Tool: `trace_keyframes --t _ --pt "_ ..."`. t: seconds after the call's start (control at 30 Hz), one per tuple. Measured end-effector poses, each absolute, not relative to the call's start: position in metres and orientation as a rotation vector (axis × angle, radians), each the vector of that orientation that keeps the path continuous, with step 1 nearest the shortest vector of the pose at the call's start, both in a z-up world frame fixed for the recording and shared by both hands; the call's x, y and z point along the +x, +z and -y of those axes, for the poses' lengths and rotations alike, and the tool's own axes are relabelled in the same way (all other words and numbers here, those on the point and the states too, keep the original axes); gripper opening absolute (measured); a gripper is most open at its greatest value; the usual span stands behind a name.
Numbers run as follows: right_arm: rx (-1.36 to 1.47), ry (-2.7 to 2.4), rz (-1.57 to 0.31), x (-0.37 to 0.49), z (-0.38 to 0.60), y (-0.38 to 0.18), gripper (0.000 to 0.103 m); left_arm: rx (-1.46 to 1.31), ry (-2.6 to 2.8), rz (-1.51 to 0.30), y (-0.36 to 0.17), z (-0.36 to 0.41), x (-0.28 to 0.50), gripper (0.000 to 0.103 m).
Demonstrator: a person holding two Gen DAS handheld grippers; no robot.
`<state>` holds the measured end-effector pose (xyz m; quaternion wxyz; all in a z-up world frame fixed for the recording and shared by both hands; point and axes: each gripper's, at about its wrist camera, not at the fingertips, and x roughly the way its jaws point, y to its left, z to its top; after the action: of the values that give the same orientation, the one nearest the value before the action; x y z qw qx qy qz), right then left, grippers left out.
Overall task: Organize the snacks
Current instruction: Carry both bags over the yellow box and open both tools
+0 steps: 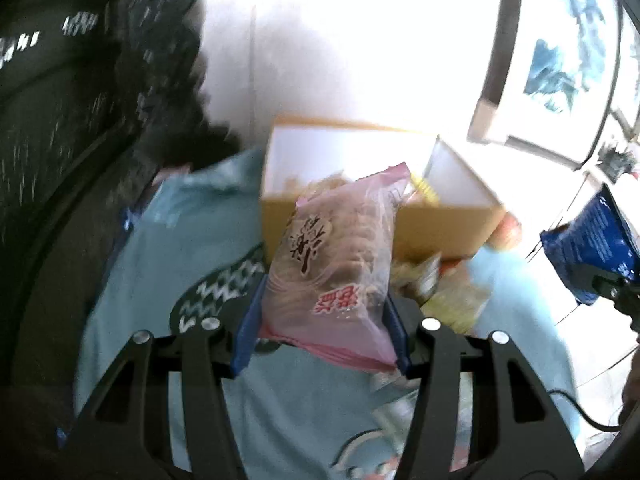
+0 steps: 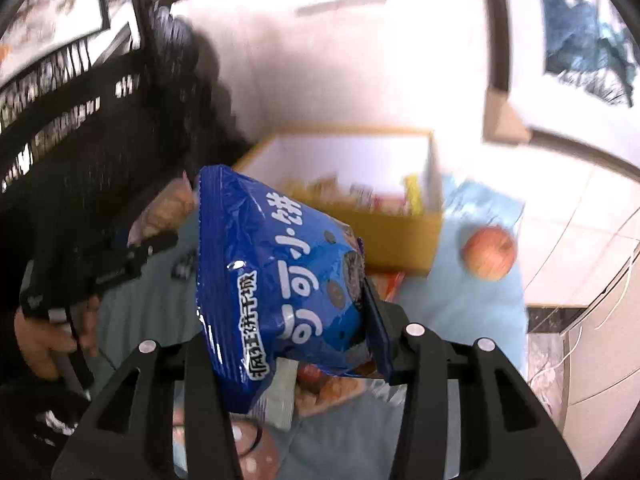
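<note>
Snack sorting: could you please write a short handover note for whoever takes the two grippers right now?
Left gripper: shut on the pink snack bag, raised off the blue cloth.
Right gripper: shut on the blue cookie bag, also raised.
Cardboard box ahead already holds some packets.
Left: drop both bags in; more packets lie on the cloth. An apple sits beside the box.

box (image 2: 396, 240) top: open | inside: snacks | right flank: apple (image 2: 489, 253)

Bright white wall (image 2: 340, 60), pale tiled floor (image 2: 580, 216), dark-framed window (image 2: 588, 40) at right.
</note>
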<state>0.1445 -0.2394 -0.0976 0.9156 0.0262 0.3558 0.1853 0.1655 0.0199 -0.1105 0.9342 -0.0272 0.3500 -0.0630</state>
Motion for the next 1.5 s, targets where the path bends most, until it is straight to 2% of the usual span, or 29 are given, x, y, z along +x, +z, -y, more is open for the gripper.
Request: trace_keyframes --t 0.23,0.37,0.7,0.9,1.13,1.17,1.2,1.23,1.33,1.5 --pt "0.108 0.346 -0.606 0.162 0.265 -0.03 0.045 -0.072 -0.167 -0.636 -0.049 0.002 0.191 0.054" --pt "0.106 0.337 -0.576 0.165 0.27 -0.018 0.045 -0.057 -0.179 -0.613 -0.034 0.013 0.197 0.054" --pt "0.123 0.256 -0.597 0.227 0.268 -0.029 0.045 -0.066 -0.111 -0.645 -0.042 0.021 0.256 0.054" --pt "0.147 0.205 -0.637 0.295 0.257 -0.068 0.045 -0.063 -0.063 -0.661 -0.074 0.033 0.311 0.054" --pt "0.089 0.225 -0.679 0.334 0.246 -0.098 0.047 -0.093 -0.063 -0.699 -0.101 0.037 0.352 0.055" --pt "0.068 0.22 -0.702 0.341 0.244 -0.104 0.048 -0.1 -0.06 -0.719 -0.108 0.038 0.357 0.073" --pt "0.046 0.213 -0.733 0.346 0.242 -0.11 0.059 -0.097 -0.045 -0.778 -0.121 0.038 0.366 0.086" --pt "0.005 0.184 -0.788 0.352 0.239 -0.119 0.062 -0.082 -0.017 -0.825 -0.131 0.037 0.37 0.091" --pt "-0.029 0.165 -0.8 0.345 0.244 -0.126 0.062 -0.04 0.017 -0.83 -0.141 0.028 0.362 0.091" --pt "0.059 0.211 -0.833 0.309 0.263 -0.126 0.062 -0.02 -0.016 -0.766 -0.119 0.009 0.323 0.093"
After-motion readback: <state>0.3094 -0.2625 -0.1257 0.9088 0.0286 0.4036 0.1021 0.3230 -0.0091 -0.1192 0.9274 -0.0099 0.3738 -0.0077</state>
